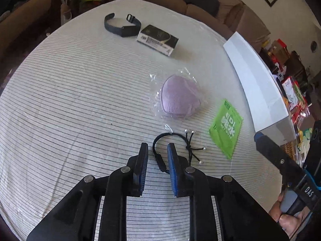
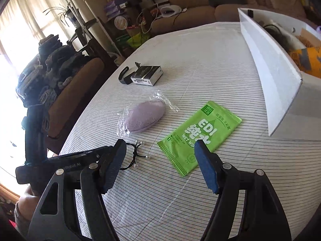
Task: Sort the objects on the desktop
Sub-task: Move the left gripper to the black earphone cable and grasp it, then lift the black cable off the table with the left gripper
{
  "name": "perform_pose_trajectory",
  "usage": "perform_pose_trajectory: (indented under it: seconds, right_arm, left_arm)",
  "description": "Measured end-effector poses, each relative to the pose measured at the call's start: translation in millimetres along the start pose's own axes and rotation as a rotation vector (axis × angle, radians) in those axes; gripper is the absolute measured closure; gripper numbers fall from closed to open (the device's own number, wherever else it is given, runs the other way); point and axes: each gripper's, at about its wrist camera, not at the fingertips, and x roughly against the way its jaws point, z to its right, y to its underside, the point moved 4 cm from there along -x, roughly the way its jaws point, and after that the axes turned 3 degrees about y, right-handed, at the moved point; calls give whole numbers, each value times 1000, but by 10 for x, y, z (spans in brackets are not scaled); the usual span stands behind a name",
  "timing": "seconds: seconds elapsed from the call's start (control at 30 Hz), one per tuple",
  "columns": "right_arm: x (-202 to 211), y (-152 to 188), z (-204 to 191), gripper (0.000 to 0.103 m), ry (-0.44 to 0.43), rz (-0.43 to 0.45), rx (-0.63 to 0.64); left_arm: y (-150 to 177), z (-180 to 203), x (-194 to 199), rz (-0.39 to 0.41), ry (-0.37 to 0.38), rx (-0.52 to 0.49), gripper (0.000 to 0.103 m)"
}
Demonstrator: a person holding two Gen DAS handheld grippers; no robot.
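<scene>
My left gripper [image 1: 157, 150] is partly open, its jaws either side of a black cord bracelet [image 1: 172, 140] with small pearl ends, lying on the striped tablecloth; it also shows in the right wrist view [image 2: 138, 154]. My right gripper [image 2: 160, 146] is wide open and empty, low over the near end of a green wet-wipe packet [image 2: 200, 134], which also shows in the left wrist view [image 1: 225, 128]. A purple sponge in clear wrap [image 1: 178, 98] [image 2: 145, 117] lies beyond. A black-and-white small box [image 1: 158, 39] [image 2: 146, 75] and a dark wristband [image 1: 122, 25] [image 2: 125, 75] lie farther back.
A white open box [image 2: 276, 74] holding several items stands at the table's right side; it also shows in the left wrist view [image 1: 258, 84]. Sofas and clutter surround the table [image 1: 70, 100].
</scene>
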Motion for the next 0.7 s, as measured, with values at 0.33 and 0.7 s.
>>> perform_pose_trajectory:
  seconds: [0.33,0.7]
  right_arm:
    - [-122,143,-168,35,6,-31,98]
    - [-453,393,-727,46,-25,-99,435]
  left_arm:
    - [41,159,-39,-5,-55,-91,97]
    - [-136,-129,189,29,40,63,97]
